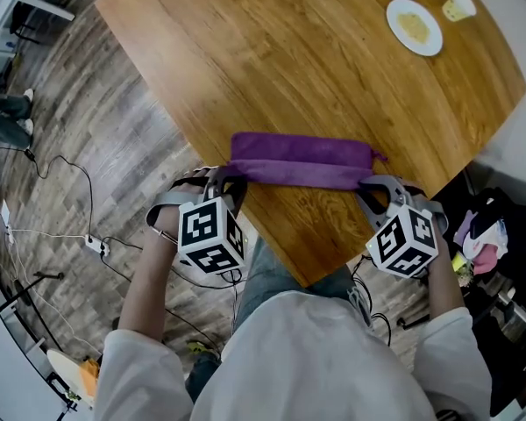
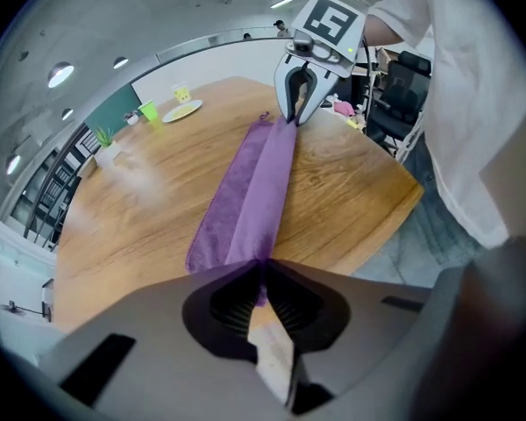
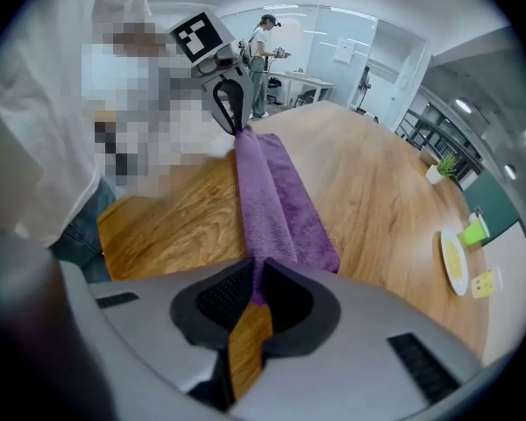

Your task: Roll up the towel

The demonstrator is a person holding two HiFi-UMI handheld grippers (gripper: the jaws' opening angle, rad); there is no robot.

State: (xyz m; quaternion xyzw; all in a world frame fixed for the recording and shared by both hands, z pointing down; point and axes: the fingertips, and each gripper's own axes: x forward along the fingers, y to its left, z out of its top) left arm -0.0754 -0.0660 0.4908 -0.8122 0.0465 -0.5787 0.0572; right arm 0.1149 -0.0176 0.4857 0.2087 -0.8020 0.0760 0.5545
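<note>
Found jaws of the left gripper pressed together on one end of the long, folded purple terry towel. Found jaws of the right gripper pinching the opposite end likewise. Confirmed purple cloth caught between the jaws in both gripper views. Located towel as a narrow band lying flat on the brown wooden table, close to its nearest edge and stretched straight between both grippers. Noted both grippers pointing steeply down over that edge. Recorded a white round plate with yellow food and a small pale yellow cup-like item at the table's far side, well apart from towel. Noted grey wood-pattern floor below.
</note>
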